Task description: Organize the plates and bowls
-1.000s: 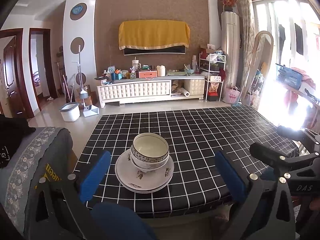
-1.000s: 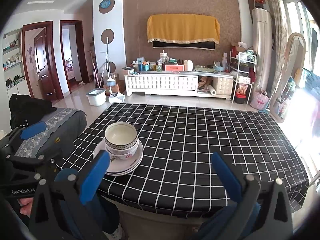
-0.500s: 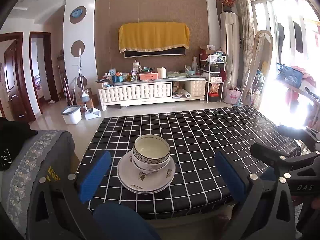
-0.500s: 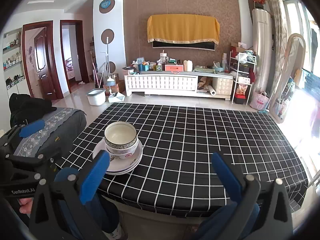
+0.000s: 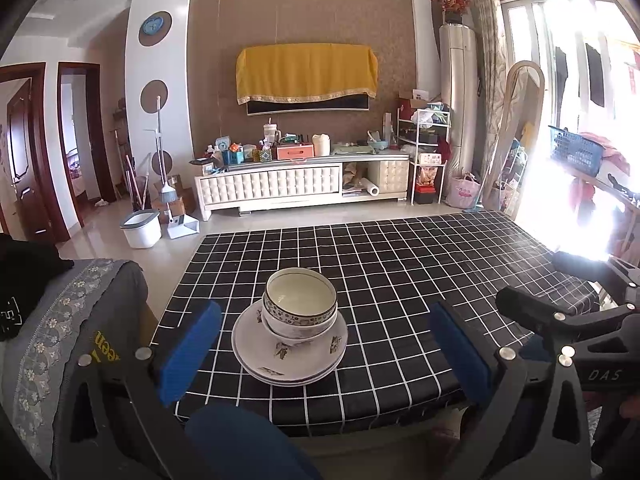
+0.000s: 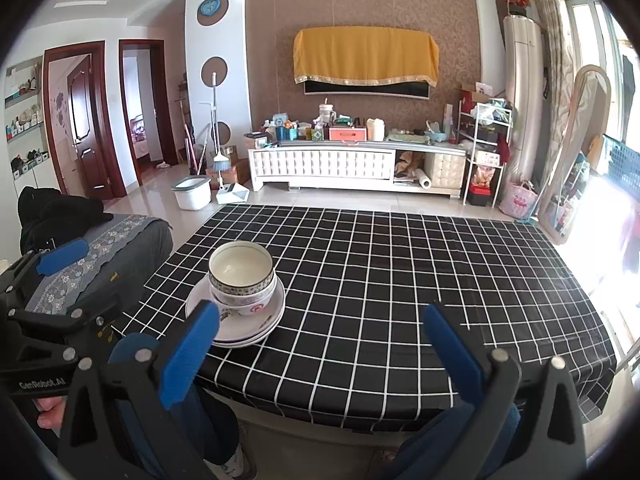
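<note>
Stacked bowls [image 5: 300,306] sit on stacked white plates [image 5: 290,360] near the front left of the black checked table [image 5: 400,280]. The same bowls [image 6: 241,276] and plates [image 6: 240,326] show in the right wrist view. My left gripper [image 5: 320,354] is open and empty, held back at the table's front edge with the stack between its blue pads. My right gripper [image 6: 320,354] is open and empty, to the right of the stack, in front of the table edge. The left gripper also shows at the left of the right wrist view [image 6: 60,258].
A grey covered chair [image 5: 80,320] with a black garment stands left of the table. A white TV cabinet [image 5: 300,186], a bucket [image 5: 140,228] and a shelf rack [image 5: 424,156] stand across the floor. The bright window is on the right.
Both grippers stay open and nearly still. The left wrist view has shifted slightly, so the stack sits a little more to the right and centred.
</note>
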Demonstrator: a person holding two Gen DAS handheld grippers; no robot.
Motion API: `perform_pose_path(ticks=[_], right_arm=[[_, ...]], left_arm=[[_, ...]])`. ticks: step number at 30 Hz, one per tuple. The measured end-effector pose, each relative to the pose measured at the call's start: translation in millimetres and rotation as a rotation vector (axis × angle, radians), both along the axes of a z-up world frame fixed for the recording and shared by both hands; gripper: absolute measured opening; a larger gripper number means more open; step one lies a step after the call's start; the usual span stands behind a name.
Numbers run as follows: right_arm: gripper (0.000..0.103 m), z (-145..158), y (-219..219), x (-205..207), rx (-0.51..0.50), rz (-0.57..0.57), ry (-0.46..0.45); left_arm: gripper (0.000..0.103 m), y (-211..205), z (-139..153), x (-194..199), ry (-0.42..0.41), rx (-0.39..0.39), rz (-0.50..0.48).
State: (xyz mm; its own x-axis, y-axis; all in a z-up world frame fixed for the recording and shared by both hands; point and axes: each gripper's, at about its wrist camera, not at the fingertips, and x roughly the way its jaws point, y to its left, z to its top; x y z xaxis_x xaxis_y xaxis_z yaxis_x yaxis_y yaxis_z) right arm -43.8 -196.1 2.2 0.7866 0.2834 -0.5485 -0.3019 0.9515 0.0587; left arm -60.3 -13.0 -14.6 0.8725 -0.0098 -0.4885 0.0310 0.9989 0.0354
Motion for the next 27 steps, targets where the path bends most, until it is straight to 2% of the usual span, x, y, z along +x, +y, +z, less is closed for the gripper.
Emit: perform_pose_path(ticks=[5, 12, 27], right_arm=[[0.103, -0.6, -0.1, -0.1, -0.003, -0.002, -0.001], [0.103, -2.8, -1.5, -0.2, -0.009, -0.007, 0.009], [0.103, -3.3, -0.3, 0.0, -0.011, -0.009, 0.015]], left_arm=[[0.103, 1.1, -0.2, 0.0, 0.006, -0.013, -0.004], [0.103, -2.2, -1.2, -1.6, 0.004, 0.024, 0.002], [0.103, -2.7, -0.5, -1.2, 0.011, 0.030, 0.004]])
